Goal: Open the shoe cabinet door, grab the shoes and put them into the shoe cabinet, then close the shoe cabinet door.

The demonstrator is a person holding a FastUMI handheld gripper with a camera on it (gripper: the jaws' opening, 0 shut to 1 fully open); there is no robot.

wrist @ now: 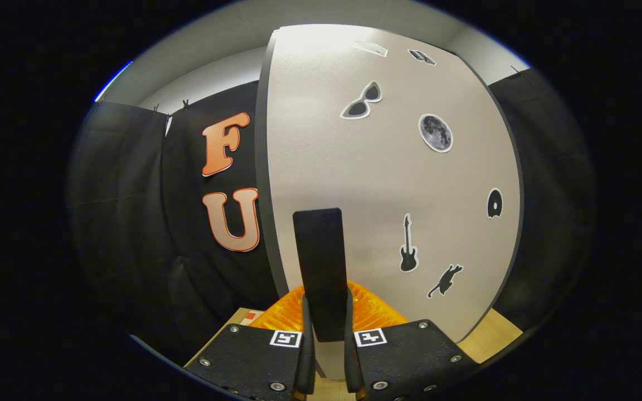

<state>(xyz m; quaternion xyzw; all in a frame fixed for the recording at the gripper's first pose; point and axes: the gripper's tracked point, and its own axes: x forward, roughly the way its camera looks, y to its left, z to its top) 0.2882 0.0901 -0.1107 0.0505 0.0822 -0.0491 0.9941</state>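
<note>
Shoe cabinet door (pixel 354 178): smooth matt panel, laminate-like, faint fine grain, soft glare near the top. Door handle (pixel 321 267): dark flat strip, matt, nipped between the gripper (pixel 327 356) fingers, both pressing on it. Stickers (pixel 435 132) on the door: thin, printed, slight sheen. Gripper body: rough matt plastic with shiny metal screws. Table (pixel 494 334): pale wood look, smooth. Booth wall (pixel 131 195): dull black cloth, creased.

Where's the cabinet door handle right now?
In the gripper view, the dark handle stands upright on the pale cabinet door, clamped between the gripper jaws, left of the guitar sticker.
</note>
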